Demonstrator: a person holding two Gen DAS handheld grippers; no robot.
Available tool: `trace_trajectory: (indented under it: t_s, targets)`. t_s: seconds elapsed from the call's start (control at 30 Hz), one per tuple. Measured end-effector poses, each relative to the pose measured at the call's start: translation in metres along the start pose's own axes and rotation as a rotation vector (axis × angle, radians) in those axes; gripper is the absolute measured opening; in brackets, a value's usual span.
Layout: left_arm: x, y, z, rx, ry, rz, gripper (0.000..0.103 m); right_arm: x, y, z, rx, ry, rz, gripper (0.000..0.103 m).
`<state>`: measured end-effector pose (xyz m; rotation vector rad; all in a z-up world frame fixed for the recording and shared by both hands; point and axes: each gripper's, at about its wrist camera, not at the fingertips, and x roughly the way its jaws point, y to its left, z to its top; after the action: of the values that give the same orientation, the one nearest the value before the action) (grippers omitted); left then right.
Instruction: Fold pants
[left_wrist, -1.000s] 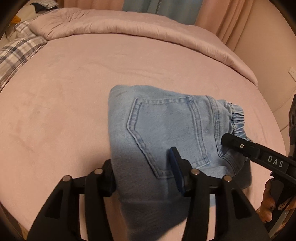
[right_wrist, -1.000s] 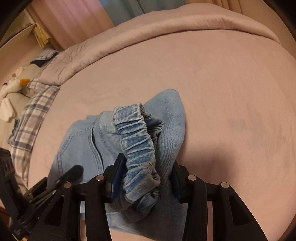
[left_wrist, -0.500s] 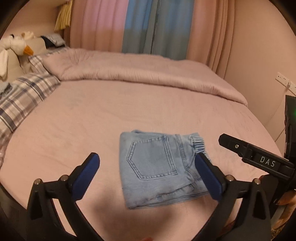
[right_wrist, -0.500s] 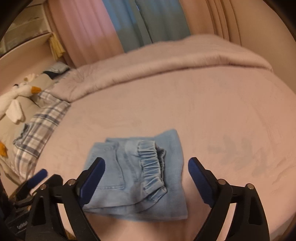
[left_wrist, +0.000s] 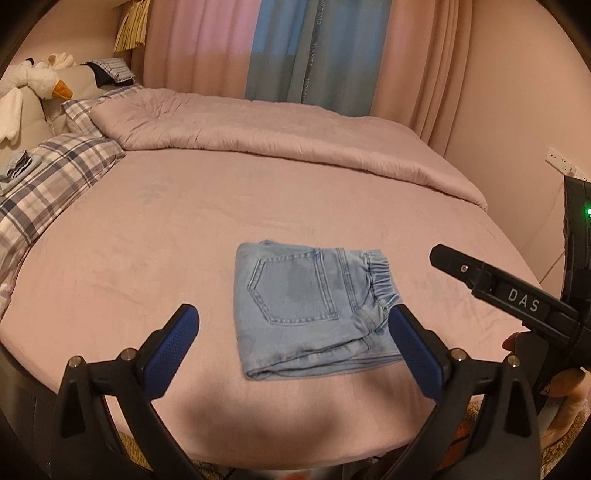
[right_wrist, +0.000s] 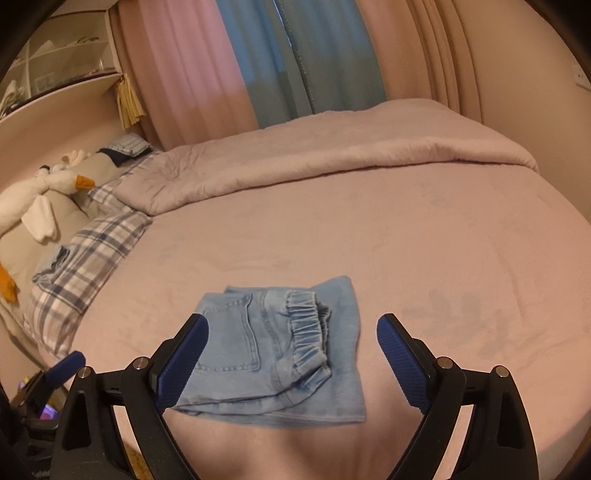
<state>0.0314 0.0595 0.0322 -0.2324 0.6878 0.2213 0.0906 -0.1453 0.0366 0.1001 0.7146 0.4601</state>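
Light blue denim pants (left_wrist: 303, 291) lie folded into a small square on the pink bed sheet (left_wrist: 147, 240), back pocket up and elastic waistband at the right. My left gripper (left_wrist: 291, 314) hovers above their near edge, open, nothing touching its blue pads. In the right wrist view the same pants (right_wrist: 266, 350) lie flat below my right gripper (right_wrist: 291, 321), which is also open and holds nothing. One black finger of the right gripper (left_wrist: 517, 302) shows at the right edge of the left wrist view, with a person's hand below it.
A folded pink duvet (left_wrist: 258, 133) runs across the far side of the bed. A plaid pillow (left_wrist: 55, 173) and a white plush goose (left_wrist: 33, 81) lie at the left. Curtains (left_wrist: 280, 48) hang behind. The bed's front edge is just below the grippers.
Both grippers let go of the pants, opened wide and pulled up and back. The pants now lie flat and folded on the sheet.
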Motion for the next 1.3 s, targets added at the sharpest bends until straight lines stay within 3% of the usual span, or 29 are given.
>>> trace_trajectory:
  t_s: [0.23,1.3]
  targets:
    - [0.0,-0.003,-0.006,0.011,0.012,0.06,0.102,-0.003,0.001,-0.002,-0.005,0.0,-0.01,0.092]
    - [0.0,-0.012,-0.009,-0.001,0.036,0.06,0.102,-0.002,-0.008,-0.004,0.024,0.014,-0.048,0.092]
